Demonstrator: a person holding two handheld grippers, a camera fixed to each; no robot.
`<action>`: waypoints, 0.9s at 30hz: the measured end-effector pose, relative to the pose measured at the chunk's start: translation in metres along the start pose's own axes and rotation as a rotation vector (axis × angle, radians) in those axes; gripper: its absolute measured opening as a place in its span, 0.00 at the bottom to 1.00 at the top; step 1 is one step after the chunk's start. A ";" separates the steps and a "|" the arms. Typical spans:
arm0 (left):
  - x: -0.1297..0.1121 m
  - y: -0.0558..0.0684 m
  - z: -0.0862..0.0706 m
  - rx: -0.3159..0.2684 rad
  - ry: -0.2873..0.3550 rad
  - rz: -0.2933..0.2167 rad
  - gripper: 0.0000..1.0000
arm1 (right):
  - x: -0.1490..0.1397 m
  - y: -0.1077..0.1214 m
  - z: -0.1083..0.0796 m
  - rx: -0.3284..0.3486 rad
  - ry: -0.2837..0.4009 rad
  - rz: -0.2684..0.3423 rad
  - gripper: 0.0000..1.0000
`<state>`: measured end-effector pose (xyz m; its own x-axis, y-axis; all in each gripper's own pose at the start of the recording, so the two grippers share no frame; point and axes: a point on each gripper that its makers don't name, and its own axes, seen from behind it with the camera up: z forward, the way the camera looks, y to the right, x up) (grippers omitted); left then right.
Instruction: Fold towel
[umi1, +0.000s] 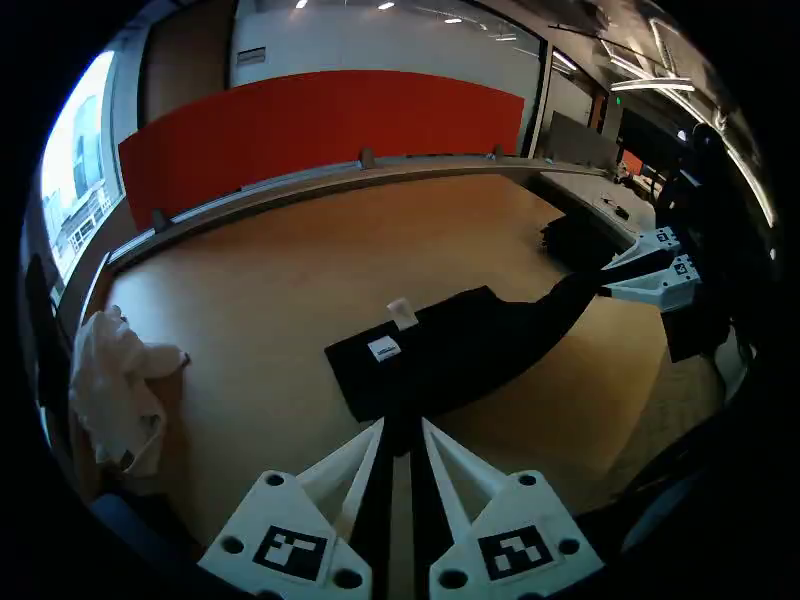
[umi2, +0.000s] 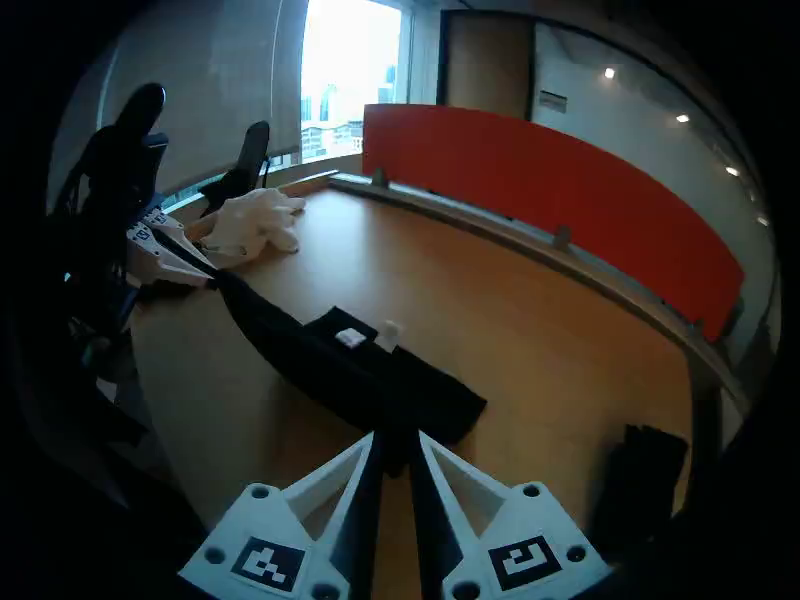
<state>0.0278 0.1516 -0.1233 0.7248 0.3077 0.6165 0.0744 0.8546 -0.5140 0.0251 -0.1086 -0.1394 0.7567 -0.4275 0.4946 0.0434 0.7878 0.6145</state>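
1. The black towel (umi1: 470, 345) lies on the wooden desk (umi1: 280, 270), in front of the red panel (umi1: 320, 130) and well apart from it. Its middle rests on the wood, and its two ends rise toward the grippers.
2. The left gripper (umi1: 400, 428) has its fingers clenched on one end of the towel, with dark cloth running out from between them. The right gripper (umi2: 395, 440) pinches the opposite end in the same way. From each camera, the other gripper is seen holding its end off the desk, and the cloth is drawn into a narrow rope toward it.
3. The step in hand appears to be carrying the held ends over to lay a fold. To do it well, the person should move both grippers together at equal height and pace. That way the carried edge stays square to the part lying in front of the red panel and does not skew.
4. The roping suggests too much pull along the length. Bringing the grippers slightly toward each other would probably let the cloth spread flat before it lands.
5. A white tag (umi1: 385, 348) shows on the towel's upper face, on the half nearer the left gripper. A neat fold would likely bury it inside.
6. A white cloth (umi2: 255, 220) is heaped toward one end of the red panel and a dark stack (umi2: 640, 480) sits toward the other. Both are well apart from the towel, so the path looks free. The main risk is one fingertip slipping off the thin cloth partway through.
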 end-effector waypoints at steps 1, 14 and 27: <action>0.000 0.000 0.001 0.000 0.000 -0.001 0.10 | 0.000 0.000 0.000 0.000 -0.001 0.000 0.17; -0.003 -0.002 0.013 0.012 -0.012 -0.015 0.10 | -0.007 0.002 0.010 0.011 -0.034 -0.018 0.17; -0.009 -0.018 0.061 0.046 -0.050 -0.037 0.10 | -0.023 0.025 0.048 0.009 -0.116 0.022 0.17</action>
<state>-0.0215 0.1588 -0.0833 0.6867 0.2951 0.6643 0.0684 0.8836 -0.4632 -0.0223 -0.0998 -0.1060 0.6766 -0.4592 0.5756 0.0214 0.7936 0.6080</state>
